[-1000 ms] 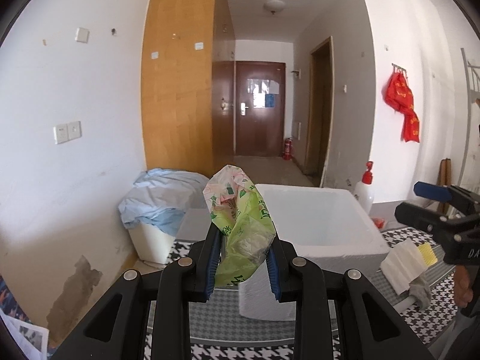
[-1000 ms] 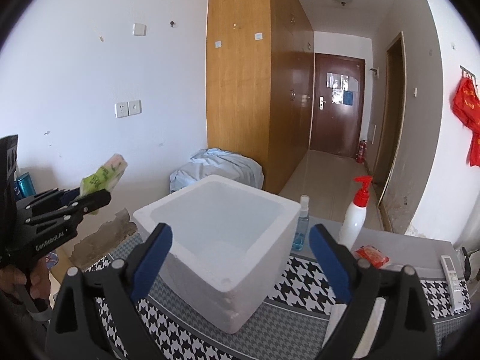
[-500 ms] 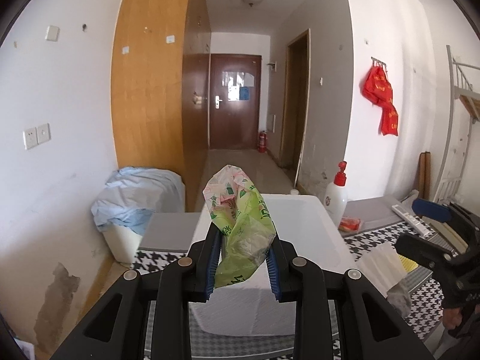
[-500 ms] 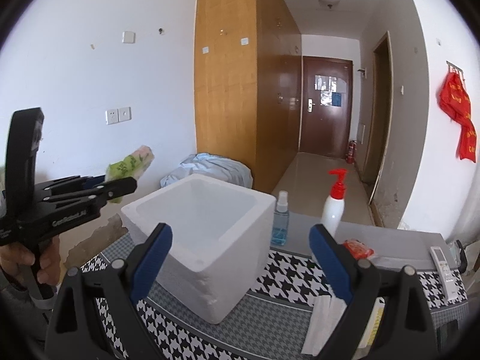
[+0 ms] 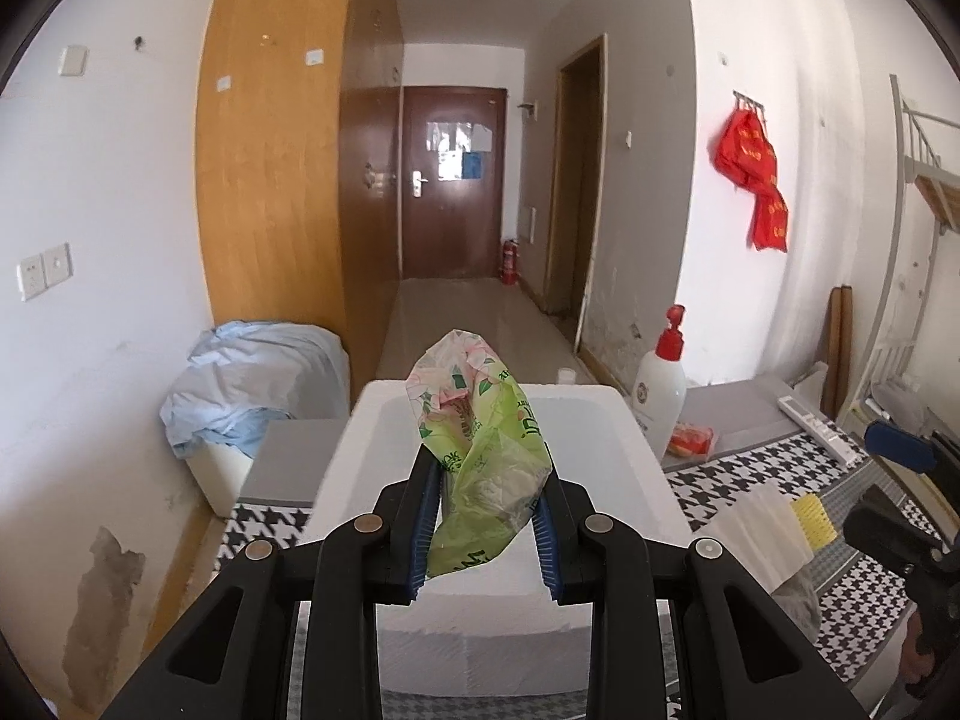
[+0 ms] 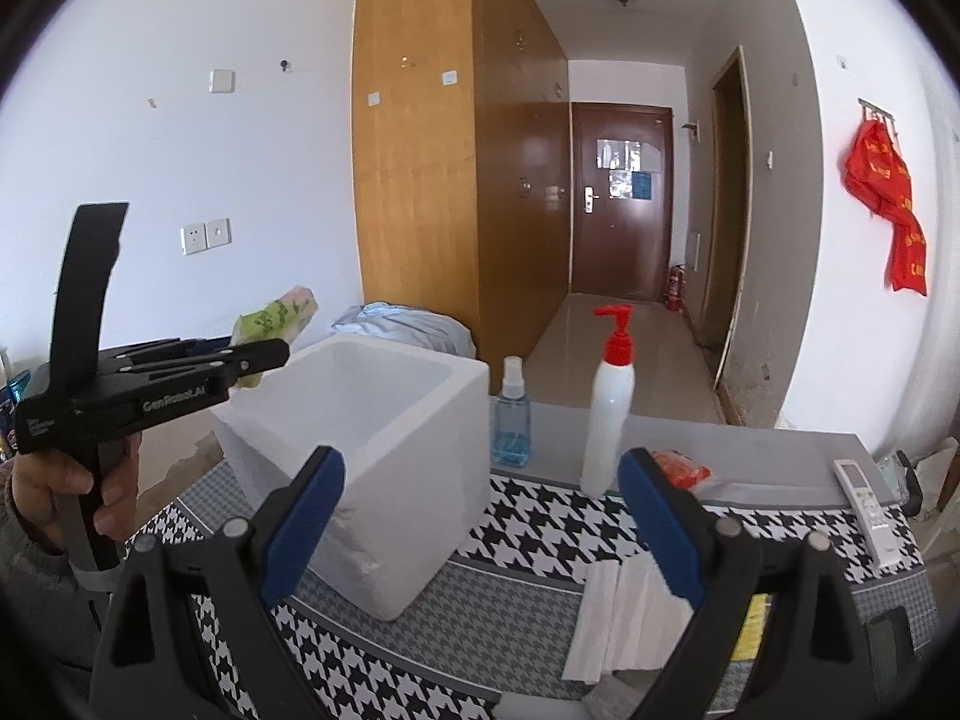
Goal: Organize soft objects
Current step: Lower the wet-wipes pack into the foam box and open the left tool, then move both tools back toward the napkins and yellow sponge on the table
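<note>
Item: crumpled green-and-pink printed plastic bag, soft, pinched at its lower half between the blue pads of the left gripper; the jaws stand narrow and closed on it, and its long axis runs upward and slightly away from the fingers, the loose top standing free above them. Location: centre of the left wrist view, directly in front of the open white foam box, whose near wall fills the lower middle of that frame; the bag's top overlaps the box opening in the picture. The governing relation, as judged: the bag sits at or just short of the near rim, so the coming move likely calls for carrying it forward over the cavity before release. The right wrist view supplies what the left cannot (a side look): there the bag and left gripper appear at middle left, to the left of the box and a little above its rim, not yet over the opening, with a hand on the handle. Right gripper: jaws wide, nothing between them, lower centre of its own view, above the houndstooth tablecloth and near folded white cloths. The left gripper is the nearer to the box opening.
</note>
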Motion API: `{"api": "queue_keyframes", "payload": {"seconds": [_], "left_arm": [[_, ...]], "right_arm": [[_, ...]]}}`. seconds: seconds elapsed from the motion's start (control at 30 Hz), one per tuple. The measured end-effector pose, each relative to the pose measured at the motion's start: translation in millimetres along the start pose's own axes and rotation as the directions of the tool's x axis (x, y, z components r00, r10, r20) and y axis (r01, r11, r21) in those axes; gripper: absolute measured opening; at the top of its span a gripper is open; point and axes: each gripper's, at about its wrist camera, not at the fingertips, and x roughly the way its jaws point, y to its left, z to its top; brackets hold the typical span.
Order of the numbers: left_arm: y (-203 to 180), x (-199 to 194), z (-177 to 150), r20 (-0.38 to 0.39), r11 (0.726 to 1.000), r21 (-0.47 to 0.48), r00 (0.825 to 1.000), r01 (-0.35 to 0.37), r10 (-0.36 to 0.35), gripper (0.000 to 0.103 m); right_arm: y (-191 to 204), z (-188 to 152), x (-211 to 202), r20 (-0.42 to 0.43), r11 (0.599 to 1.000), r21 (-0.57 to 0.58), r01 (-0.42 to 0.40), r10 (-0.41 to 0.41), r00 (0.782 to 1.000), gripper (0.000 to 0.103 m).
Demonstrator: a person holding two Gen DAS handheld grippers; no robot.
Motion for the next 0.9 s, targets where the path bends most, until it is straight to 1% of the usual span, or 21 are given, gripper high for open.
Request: {"api": "queue_keyframes", "payload": {"seconds": [0.27,0.37,0.43,0.47,0.5,0.53,0.57,0.6,0.63,0.7,0.73,0.8,0.9], "left_arm": [[-6.6,14.7,1.5,-0.025,1.0,0.007,1.0,-0.001,0.001,0.03],[-9.4,19.7,4.6,-0.027,1.0,0.02,1.0,-0.013,0.014,0.032],[-10.5,22.7,5.8,-0.028,1.0,0.024,0.999,-0.015,0.016,0.042],[-10.9,23.8,5.8,-0.027,1.0,0.024,0.999,-0.016,0.016,0.044],[-11.9,24.6,5.3,-0.029,0.999,0.027,0.999,-0.019,0.02,0.051],[-12.6,25.2,5.4,-0.03,0.999,0.03,0.999,-0.021,0.022,0.063],[-13.9,25.1,5.5,-0.027,0.999,0.034,0.999,-0.025,0.026,0.068],[-15.4,24.1,5.6,-0.02,0.999,0.036,0.999,-0.03,0.03,0.075],[-16.6,21.8,5.2,-0.008,0.999,0.037,0.999,-0.037,0.037,0.079],[-18.2,17.1,5.3,0.013,0.998,0.039,0.999,-0.045,0.044,0.095],[-19.3,13.0,4.6,0.028,0.998,0.036,0.998,-0.049,0.048,0.101],[-21.0,6.7,4.3,0.05,0.998,0.036,0.998,-0.043,0.041,0.102],[-26.0,-2.0,4.6,0.062,0.999,0.042,0.998,-0.032,0.03,0.102]], "right_arm": [[-12.5,-7.7,-7.8,0.0,0.999,0.021,0.031,-0.031,1.0,0.095],[-15.0,-8.8,-9.4,-0.002,0.999,0.026,0.038,-0.038,0.999,0.095],[-17.5,-10.1,-11.3,0.0,0.999,0.028,0.043,-0.043,0.999,0.095],[-18.8,-10.7,-11.9,0.001,0.999,0.03,0.045,-0.045,0.999,0.095],[-20.5,-11.4,-12.8,0.002,0.998,0.035,0.047,-0.047,0.999,0.095],[-21.5,-11.9,-13.5,0.002,0.998,0.038,0.048,-0.048,0.999,0.095],[-22.7,-12.4,-14.1,0.002,0.998,0.041,0.051,-0.052,0.999,0.095],[-23.9,-12.8,-15.0,0.003,0.998,0.044,0.054,-0.055,0.999,0.095],[-24.8,-13.1,-15.6,0.003,0.997,0.046,0.055,-0.055,0.998,0.095],[-26.2,-13.4,-17.1,0.005,0.997,0.05,0.057,-0.057,0.998,0.095],[-26.6,-13.7,-17.9,0.007,0.997,0.05,0.057,-0.057,0.998,0.095],[-27.2,-14.6,-20.5,0.009,0.997,0.051,0.057,-0.057,0.998,0.095],[-27.3,-15.8,-24.8,0.015,0.997,0.054,0.054,-0.055,0.998,0.095]]}}
